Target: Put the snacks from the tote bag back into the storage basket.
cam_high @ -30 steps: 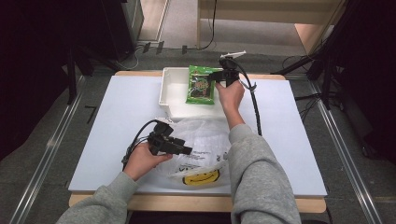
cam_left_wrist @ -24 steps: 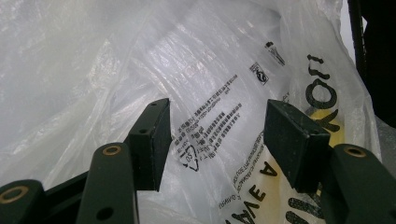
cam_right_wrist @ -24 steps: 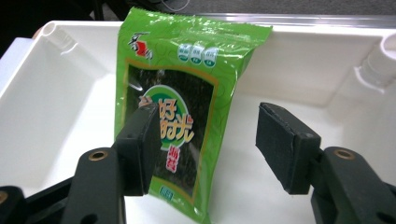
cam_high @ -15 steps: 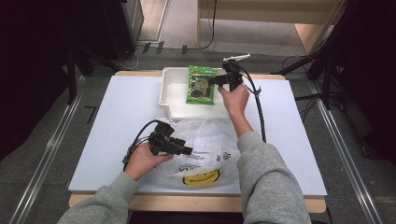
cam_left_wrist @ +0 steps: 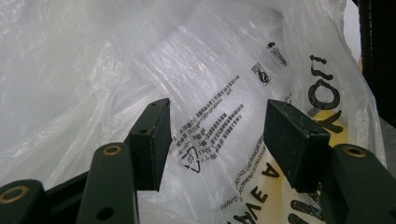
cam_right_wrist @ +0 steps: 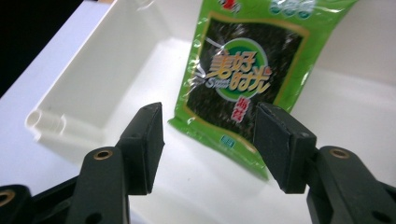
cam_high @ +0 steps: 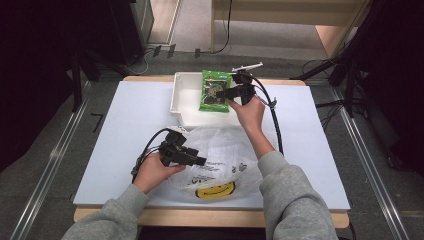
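Note:
A green snack packet point(cam_high: 215, 90) point(cam_right_wrist: 243, 79) leans against the far wall inside a white bin point(cam_high: 182, 102) point(cam_right_wrist: 112, 79) at the table's back. My right gripper point(cam_high: 226, 93) point(cam_right_wrist: 208, 144) is open, its jaws hovering just in front of the packet's lower edge, touching nothing. A clear plastic bag point(cam_high: 220, 155) point(cam_left_wrist: 187, 79) with black print and a yellow smiley lies crumpled at the front. My left gripper point(cam_high: 200, 161) point(cam_left_wrist: 217, 140) is open, low over the bag's printed part, with nothing between its jaws.
The white table top point(cam_high: 115, 135) has bare room at the left and right of the bag. Black cables point(cam_high: 275, 125) trail from both grippers. Dark floor and metal rails point(cam_high: 50, 165) flank the table.
My right gripper has drawn back slightly from the packet toward the bin's right side. The left gripper stays over the bag.

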A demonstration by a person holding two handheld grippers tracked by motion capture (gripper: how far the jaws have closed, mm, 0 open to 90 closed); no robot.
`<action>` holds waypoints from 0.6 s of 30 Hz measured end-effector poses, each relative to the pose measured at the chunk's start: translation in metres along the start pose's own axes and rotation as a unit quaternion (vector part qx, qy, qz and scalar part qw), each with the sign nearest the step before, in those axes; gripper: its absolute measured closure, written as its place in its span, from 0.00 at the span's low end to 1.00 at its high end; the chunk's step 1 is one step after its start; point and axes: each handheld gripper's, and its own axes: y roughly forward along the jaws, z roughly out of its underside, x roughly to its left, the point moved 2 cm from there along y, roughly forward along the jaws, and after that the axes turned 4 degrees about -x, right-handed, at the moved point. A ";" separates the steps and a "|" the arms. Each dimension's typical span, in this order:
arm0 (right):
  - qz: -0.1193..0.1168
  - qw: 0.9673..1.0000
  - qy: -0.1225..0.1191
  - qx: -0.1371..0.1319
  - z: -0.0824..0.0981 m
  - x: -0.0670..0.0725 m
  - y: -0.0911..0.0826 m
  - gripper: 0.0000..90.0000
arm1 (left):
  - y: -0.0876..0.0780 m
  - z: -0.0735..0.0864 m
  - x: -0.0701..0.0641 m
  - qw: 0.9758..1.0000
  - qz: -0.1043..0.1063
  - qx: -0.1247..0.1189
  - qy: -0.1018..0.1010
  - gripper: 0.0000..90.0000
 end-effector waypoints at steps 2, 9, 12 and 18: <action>-0.009 1.000 -0.002 -0.004 0.003 0.004 -0.003 0.49 | 0.000 0.000 0.000 1.000 0.000 -0.001 -0.001 0.48; -0.033 0.999 -0.017 -0.006 0.012 0.015 -0.015 0.49 | -0.001 0.000 0.001 1.000 -0.003 0.000 -0.001 0.48; -0.041 0.999 -0.023 -0.007 0.017 0.018 -0.020 0.49 | -0.001 0.000 0.001 1.000 -0.004 0.001 -0.002 0.48; -0.055 0.998 -0.031 -0.007 0.026 0.023 -0.026 0.49 | -0.001 0.000 0.000 1.000 -0.005 -0.001 0.000 0.48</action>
